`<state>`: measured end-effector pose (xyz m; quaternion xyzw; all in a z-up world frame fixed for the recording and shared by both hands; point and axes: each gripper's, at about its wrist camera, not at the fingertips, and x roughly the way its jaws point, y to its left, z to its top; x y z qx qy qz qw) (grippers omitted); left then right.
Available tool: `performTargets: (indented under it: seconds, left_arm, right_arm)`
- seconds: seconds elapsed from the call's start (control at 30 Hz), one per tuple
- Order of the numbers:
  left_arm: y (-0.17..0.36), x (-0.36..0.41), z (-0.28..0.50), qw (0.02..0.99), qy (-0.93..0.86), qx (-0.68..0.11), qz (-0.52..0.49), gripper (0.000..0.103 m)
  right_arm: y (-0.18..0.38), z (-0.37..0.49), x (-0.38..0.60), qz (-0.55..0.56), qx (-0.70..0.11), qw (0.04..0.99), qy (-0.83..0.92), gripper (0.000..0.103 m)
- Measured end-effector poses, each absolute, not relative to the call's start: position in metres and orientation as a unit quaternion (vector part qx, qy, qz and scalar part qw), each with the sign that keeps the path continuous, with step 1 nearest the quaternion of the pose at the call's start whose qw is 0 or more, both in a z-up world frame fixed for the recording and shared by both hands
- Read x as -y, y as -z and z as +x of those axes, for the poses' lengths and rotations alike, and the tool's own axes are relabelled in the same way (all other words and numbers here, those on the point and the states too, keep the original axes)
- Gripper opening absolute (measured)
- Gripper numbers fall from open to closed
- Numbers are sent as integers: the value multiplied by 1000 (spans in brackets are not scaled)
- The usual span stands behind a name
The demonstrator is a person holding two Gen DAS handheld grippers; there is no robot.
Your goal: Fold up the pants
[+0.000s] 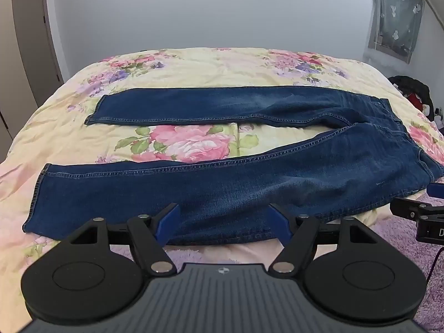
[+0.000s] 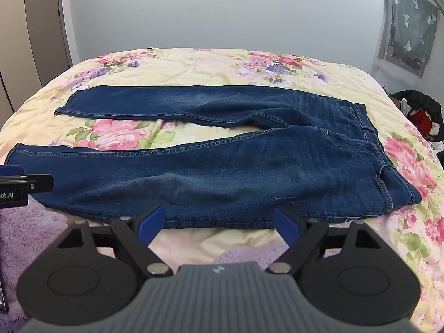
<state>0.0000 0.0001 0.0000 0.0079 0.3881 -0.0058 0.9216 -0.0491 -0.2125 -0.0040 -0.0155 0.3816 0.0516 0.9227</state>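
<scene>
Dark blue jeans (image 1: 222,183) lie flat on the floral bedspread (image 1: 194,66), legs spread in a V toward the left, waist at the right (image 2: 369,127). My left gripper (image 1: 223,222) is open, its blue pads just above the near edge of the near leg, holding nothing. My right gripper (image 2: 219,219) is open too, at the near edge of the near leg close to the thigh (image 2: 249,183). Each gripper shows at the side of the other's view: the right one (image 1: 421,213), the left one (image 2: 22,186).
The bed's near edge has a purple fuzzy blanket (image 2: 33,227). A pile of dark and red clothes (image 2: 419,113) lies off the right side of the bed. A wardrobe (image 1: 25,41) stands at the left, a curtained window (image 2: 408,22) at the right.
</scene>
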Motion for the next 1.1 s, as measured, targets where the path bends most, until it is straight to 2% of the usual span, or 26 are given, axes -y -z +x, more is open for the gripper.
performTargets:
  seconds: [1.1]
  left_arm:
    - [-2,4,-3,922,7,-387,13,84]
  right_arm:
    - [1,-50,201,-13,-380,922,-76,82]
